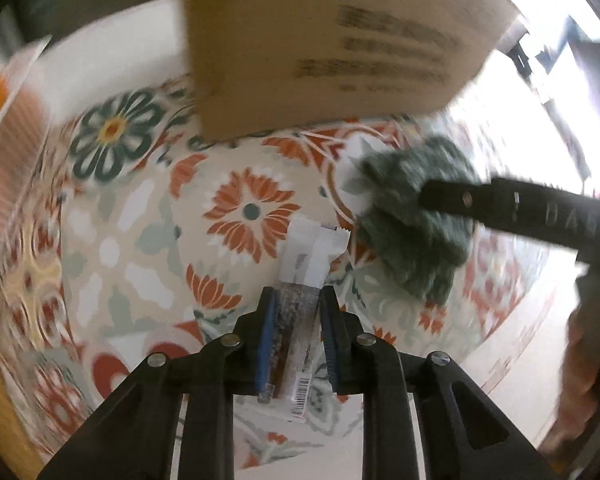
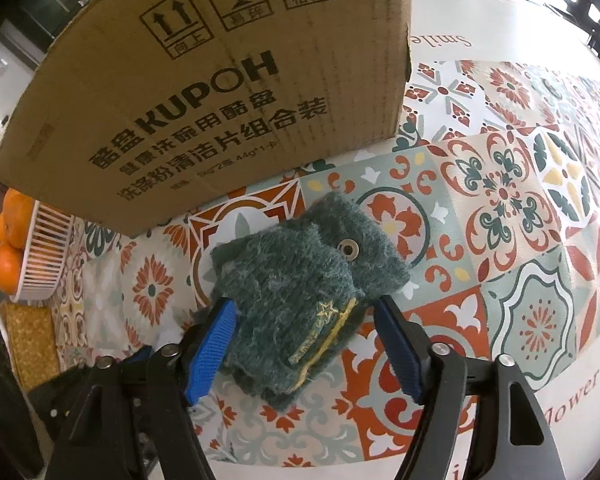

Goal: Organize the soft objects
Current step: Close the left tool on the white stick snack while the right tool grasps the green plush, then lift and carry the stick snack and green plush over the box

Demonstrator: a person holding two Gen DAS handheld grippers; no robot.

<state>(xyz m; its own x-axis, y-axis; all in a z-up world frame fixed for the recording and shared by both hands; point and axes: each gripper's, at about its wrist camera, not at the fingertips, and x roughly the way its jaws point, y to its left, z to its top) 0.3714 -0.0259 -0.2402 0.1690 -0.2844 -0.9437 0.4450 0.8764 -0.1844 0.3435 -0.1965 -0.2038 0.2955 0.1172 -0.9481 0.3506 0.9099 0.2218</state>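
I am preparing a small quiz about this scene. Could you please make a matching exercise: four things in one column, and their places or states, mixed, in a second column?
Things:
1. long white-and-brown sachet
2. fuzzy dark green knitted cloth
3. brown cardboard box
4. oranges

Places or states:
A. in a white slatted basket
B. between the open right fingers
C. clamped by the left fingers
D. standing behind the cloth on the patterned tablecloth

Pairs: 1-C, 2-B, 3-D, 4-A

black fingers (image 2: pixel 400 344) with blue ribbed pads (image 2: pixel 212 348), silver screws.
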